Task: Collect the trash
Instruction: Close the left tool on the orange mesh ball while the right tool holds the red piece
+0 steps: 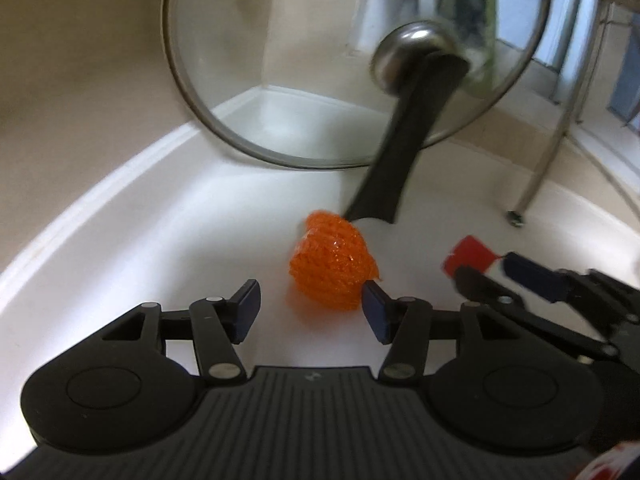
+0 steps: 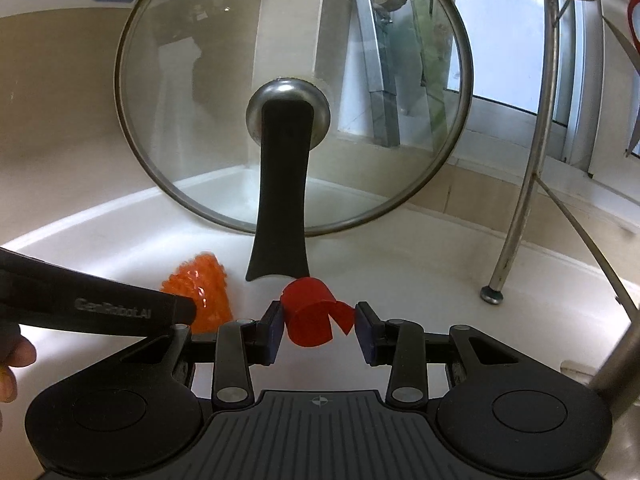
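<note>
While the right claw [image 2: 316, 330] grips a curled red strip [image 2: 310, 318] between its blue pads, the left claw [image 1: 311, 312] stands open with nothing pressed between its fingers. Its right pad [image 1: 376, 312] sits just at the near edge of a crumpled orange mesh net [image 1: 334, 264], and its left pad is apart from the net; whether that right pad touches the mesh is unclear because of blur. From the right wrist view, the left claw's black body comes in low from the left, in front of the orange mesh net [image 2: 200, 296], and part of a hand [image 2: 12, 364] shows at the left edge. From the left wrist view, the right claw [image 1: 486, 270] enters at the right with the red strip [image 1: 470, 256] at its tips.

Both pieces of trash are over the white table [image 1: 120, 240]: the net lies on it, and the strip is held above it. Just behind the net stands a glass lid [image 2: 192, 120] with a metal rim, set upright on edge, its black handle [image 2: 282, 196] running down from a metal knob to the table near the net. To the right, a metal rack leg [image 2: 516, 216] stands on the table, and a window shows behind the lid
</note>
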Available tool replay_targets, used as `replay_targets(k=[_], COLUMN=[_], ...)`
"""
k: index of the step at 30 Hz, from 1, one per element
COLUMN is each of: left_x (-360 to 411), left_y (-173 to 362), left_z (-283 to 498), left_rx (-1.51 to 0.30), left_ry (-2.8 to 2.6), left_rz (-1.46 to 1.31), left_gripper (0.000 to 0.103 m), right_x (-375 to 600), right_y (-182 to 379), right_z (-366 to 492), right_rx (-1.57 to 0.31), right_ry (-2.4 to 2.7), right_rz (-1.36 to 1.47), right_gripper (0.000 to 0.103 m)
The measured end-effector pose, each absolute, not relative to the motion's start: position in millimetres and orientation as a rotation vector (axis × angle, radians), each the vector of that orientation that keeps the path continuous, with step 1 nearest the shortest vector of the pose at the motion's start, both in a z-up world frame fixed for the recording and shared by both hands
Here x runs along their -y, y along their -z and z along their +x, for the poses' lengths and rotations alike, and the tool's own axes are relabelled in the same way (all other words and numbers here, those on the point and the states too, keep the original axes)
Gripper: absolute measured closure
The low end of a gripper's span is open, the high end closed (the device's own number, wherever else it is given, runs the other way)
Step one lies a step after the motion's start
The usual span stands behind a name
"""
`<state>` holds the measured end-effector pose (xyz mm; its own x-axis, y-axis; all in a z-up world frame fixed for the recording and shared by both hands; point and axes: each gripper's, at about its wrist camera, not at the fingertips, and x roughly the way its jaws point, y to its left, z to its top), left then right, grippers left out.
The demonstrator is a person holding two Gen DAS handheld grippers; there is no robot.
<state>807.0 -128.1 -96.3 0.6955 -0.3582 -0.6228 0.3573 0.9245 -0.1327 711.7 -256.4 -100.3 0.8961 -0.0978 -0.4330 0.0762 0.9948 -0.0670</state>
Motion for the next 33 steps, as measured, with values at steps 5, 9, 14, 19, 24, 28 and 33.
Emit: replay_targets(k=[5, 9, 14, 19, 24, 28, 33], left_x=[126.0, 113.8, 109.7, 117.0, 125.2, 127.4, 127.3], left_y=[96.2, 91.4, 85.9, 88.8, 90.7, 88.7, 86.0], left_z=[806.3, 807.0, 812.8, 828.2, 828.5, 826.5, 819.6], left_rx=[-0.682, -0.672, -0.665, -0.692, -0.708, -0.704, -0.697], left_ry=[0.318, 0.267, 0.341, 0.346, 0.332, 0.348, 0.334], left_rz=[0.024, 0.017, -0.034, -0.068, -0.057, -0.069, -0.054], left_gripper=[0.051, 0.051, 0.043, 0.042, 0.045, 0.068, 0.078], right_x=[259.3, 264.7, 270.9, 274.6, 276.3, 277.4, 276.4], right_y=[100.9, 101.1, 102.1, 102.7, 104.1, 104.8, 102.7], right_z=[717.5, 724.9, 736.3, 742.5, 743.0, 742.8, 736.6], right_rx=[-0.457, -0.464, -0.475, -0.484, -0.492, -0.503, -0.505], right_ry=[0.086, 0.078, 0.092, 0.09, 0.082, 0.078, 0.071], right_rz=[-0.037, 0.001, 0.042, 0.069, 0.083, 0.094, 0.102], right_gripper=[0.064, 0.064, 0.064, 0.064, 0.064, 0.064, 0.064])
